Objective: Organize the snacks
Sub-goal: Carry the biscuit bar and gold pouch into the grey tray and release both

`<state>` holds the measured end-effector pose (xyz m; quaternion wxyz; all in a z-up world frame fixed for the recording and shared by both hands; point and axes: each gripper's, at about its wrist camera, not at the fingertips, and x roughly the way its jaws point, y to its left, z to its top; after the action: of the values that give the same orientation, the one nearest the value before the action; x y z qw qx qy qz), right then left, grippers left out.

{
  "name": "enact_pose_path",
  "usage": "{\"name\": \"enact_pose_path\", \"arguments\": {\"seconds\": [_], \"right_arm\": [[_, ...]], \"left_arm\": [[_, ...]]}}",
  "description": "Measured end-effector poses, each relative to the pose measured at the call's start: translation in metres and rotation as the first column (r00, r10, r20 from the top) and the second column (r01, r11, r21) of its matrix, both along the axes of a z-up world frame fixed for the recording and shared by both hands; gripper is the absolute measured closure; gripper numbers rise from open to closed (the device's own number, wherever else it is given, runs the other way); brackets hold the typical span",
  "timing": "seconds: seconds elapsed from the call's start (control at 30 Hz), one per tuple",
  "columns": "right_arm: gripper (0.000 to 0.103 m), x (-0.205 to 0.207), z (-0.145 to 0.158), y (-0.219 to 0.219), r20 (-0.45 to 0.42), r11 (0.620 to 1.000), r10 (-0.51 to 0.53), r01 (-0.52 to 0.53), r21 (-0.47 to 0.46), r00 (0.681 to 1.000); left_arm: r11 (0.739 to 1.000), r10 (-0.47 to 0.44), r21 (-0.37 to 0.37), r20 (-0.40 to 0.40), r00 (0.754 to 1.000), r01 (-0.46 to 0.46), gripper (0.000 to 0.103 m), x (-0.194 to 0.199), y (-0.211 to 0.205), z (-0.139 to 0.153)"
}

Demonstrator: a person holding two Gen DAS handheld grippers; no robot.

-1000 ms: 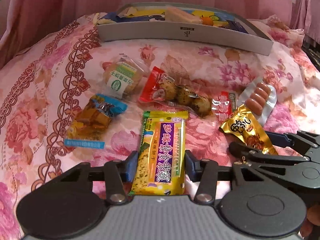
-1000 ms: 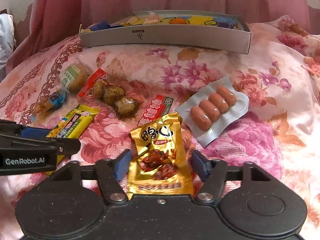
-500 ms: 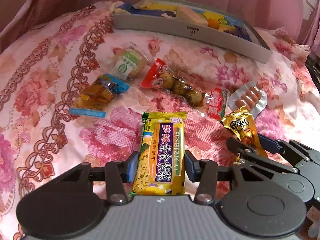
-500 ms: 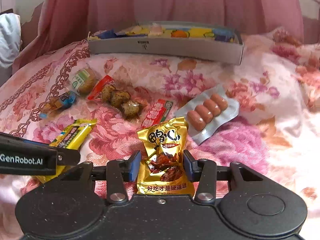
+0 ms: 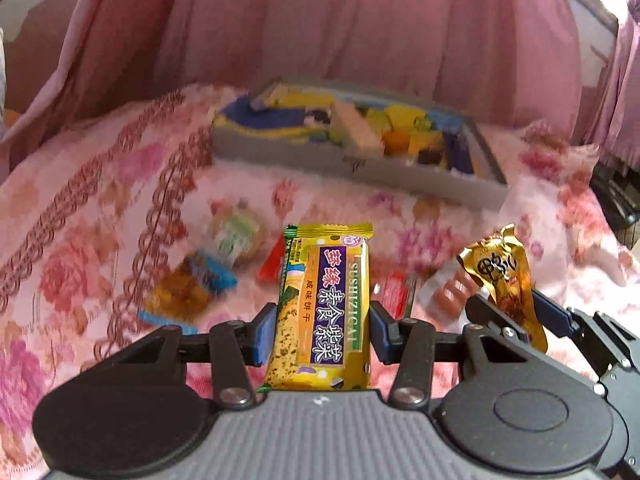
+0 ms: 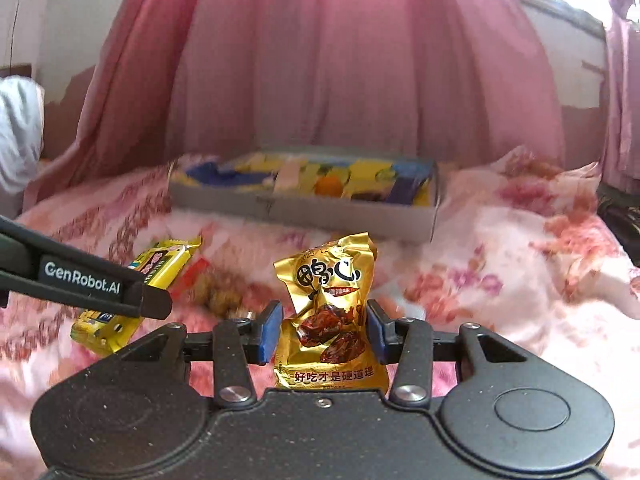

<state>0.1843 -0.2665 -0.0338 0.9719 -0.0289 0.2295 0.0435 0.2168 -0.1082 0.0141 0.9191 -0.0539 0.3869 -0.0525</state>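
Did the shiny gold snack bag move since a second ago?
Yes. The gold bag, clamped in the right gripper, has been lifted off the floral bedspread and carried toward the gray box.

A home bedroom is shown. A bed is covered by a pink floral bedspread point(image 6: 520, 248), and pink curtains point(image 6: 340, 60) are hung behind it. A white pillow point(image 6: 18, 132) is seen at the left edge, and a painted wall point(image 6: 60, 20) is visible beyond.
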Motion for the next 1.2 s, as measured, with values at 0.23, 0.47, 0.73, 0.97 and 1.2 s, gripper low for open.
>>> {"name": "enact_pose_path", "arguments": {"seconds": [0.23,0.47,0.73,0.97,1.2], "right_arm": [[0.057,0.013,0.009,-0.011,0.072,0.999,-0.027,0.025,0.026,0.997],[0.057,0.035,0.012,-0.031,0.117,0.997,-0.053,0.047,0.061,0.992],[0.057,0.066,0.009,-0.067,0.229,0.986,-0.111,0.079,0.144,0.967],[0.057,0.1,0.012,-0.083,0.287,0.97,-0.159,0.096,0.222,0.945],[0.057,0.151,0.023,-0.092,0.318,0.953,-0.196,0.104,0.285,0.928]], "left_arm": [[0.999,0.041,-0.012,0.067,0.997,-0.041,0.052,0.025,-0.007,0.021],[1.0,0.019,0.017,0.128,0.992,-0.022,0.052,0.062,-0.026,0.035],[0.998,0.022,-0.057,0.141,0.99,-0.014,0.052,0.128,-0.059,0.041],[0.999,-0.014,-0.041,0.179,0.984,0.022,0.052,0.176,-0.079,0.037],[1.0,-0.022,-0.011,0.181,0.983,0.025,0.052,0.211,-0.083,0.024]]}}
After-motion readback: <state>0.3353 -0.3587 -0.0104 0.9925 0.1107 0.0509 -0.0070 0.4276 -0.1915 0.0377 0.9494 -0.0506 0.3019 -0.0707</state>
